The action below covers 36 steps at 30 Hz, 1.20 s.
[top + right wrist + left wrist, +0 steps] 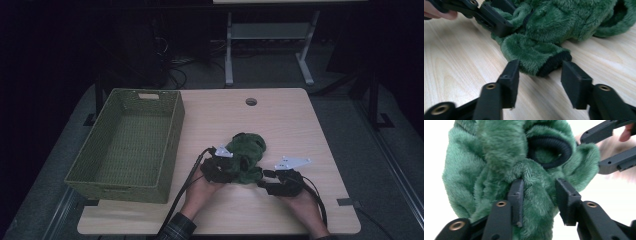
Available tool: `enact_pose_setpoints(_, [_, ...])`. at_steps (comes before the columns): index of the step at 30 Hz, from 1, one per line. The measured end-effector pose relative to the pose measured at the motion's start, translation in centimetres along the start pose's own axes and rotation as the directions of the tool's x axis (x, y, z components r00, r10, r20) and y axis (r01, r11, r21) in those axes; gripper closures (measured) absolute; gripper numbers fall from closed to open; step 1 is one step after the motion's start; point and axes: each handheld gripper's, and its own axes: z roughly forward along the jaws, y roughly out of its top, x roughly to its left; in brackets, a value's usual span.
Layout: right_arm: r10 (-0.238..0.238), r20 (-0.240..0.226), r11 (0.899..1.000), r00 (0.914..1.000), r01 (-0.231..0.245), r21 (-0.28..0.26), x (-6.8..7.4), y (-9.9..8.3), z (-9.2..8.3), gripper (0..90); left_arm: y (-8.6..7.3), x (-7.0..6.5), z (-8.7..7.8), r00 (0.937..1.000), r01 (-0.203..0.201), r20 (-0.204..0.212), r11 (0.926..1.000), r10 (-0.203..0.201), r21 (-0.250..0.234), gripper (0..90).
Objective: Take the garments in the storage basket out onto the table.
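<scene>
A crumpled green fleece garment [245,155] with black ribbed cuffs lies on the wooden table [295,120] near its front. My left gripper [231,170] comes at it from the left. In the left gripper view the pads [517,192] pinch a fold of the fleece [499,157], which fills the space between them. My right gripper [262,179] sits low at the garment's right front. In the right gripper view its jaws [540,72] stand on either side of a black-edged cuff [554,63], with gaps at both pads. A hand holds each gripper.
A green woven basket [172,130] stands on the left part of the table, a short way left of the garment. A round cable hole [251,102] sits near the table's far edge. Beyond the table are a dark floor and a white desk frame [229,55].
</scene>
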Motion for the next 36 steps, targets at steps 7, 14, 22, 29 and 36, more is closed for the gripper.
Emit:
enact_pose_setpoints(7, [-0.027,0.019,0.999,0.9995,0.027,0.023,0.2,0.4,0.8,77.9,0.1,0.4,-0.1,0.9998,0.016,0.006,0.9998,-0.016,0.007,76.3])
enact_pose_setpoints(14, [-0.054,0.054,0.999,0.9971,0.053,0.006,0.3,0.9,-0.2,82.3,0.6,0.5,-1.9,0.9963,0.056,0.068,0.9967,-0.052,-0.058,77.3])
enact_pose_setpoints(22, [-0.065,0.115,0.998,0.9912,0.066,-0.009,-0.5,0.7,-2.3,82.9,0.5,0.9,-4.2,0.9944,0.075,0.082,0.9918,-0.066,-0.104,77.1])
enact_pose_setpoints(29, [-0.056,0.178,0.998,0.9825,0.057,0.002,-1.4,-0.4,-4.3,83.2,-0.3,1.5,-5.3,0.9936,0.096,0.071,0.9893,-0.088,-0.110,76.7])
enact_pose_setpoints(36, [-0.048,0.215,0.999,0.9755,0.045,0.021,-1.7,-1.8,-5.7,83.2,-1.5,1.9,-5.7,0.9915,0.127,0.039,0.9880,-0.124,-0.088,73.5])
